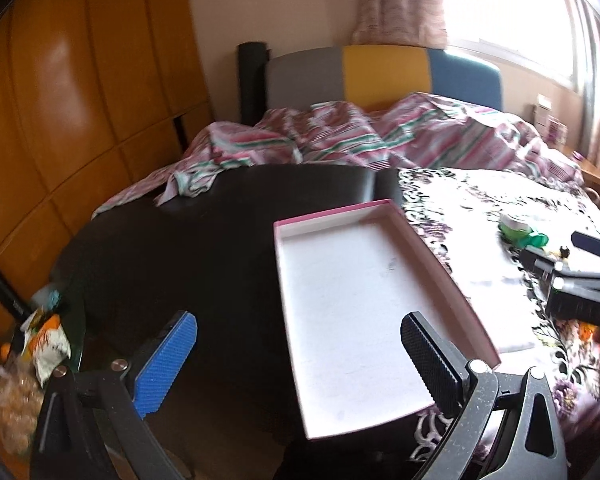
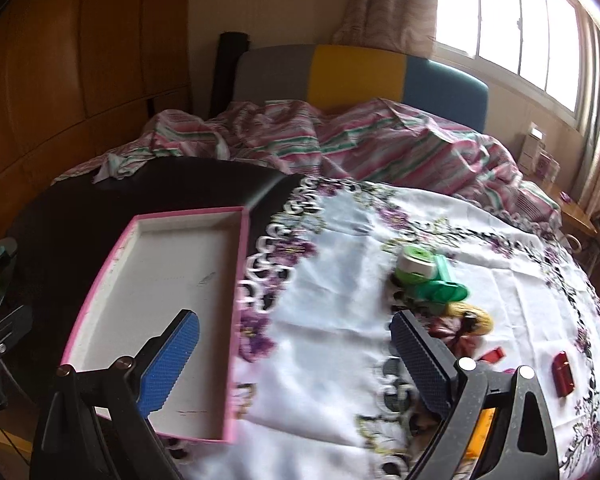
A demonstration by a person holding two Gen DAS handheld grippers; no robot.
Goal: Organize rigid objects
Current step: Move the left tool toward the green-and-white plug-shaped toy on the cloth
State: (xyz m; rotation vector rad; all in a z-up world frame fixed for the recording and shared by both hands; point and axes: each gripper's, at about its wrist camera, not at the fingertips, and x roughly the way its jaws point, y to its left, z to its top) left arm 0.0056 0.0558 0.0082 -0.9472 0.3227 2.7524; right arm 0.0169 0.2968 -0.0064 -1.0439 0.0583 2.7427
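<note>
A shallow pink-edged white box [image 1: 356, 304] lies empty at the table's left side; it also shows in the right wrist view [image 2: 168, 300]. My left gripper [image 1: 300, 360] is open and empty, held over the box's near left edge. My right gripper [image 2: 296, 364] is open and empty above the flowered cloth, right of the box. A green and white round thing [image 2: 416, 268] with a green cap [image 2: 446, 290] lies on the cloth beyond my right finger. A yellow thing [image 2: 474, 318] and small red pieces [image 2: 562, 374] lie to the right. The right gripper shows at the left view's right edge [image 1: 580, 276].
A flowered white cloth [image 2: 360, 280] covers the right part of a dark table [image 1: 180, 240]. A bed with a striped cover [image 1: 340, 136] stands behind. Wooden wardrobe doors [image 1: 80, 100] are on the left. Snack bags [image 1: 44, 340] lie low on the left.
</note>
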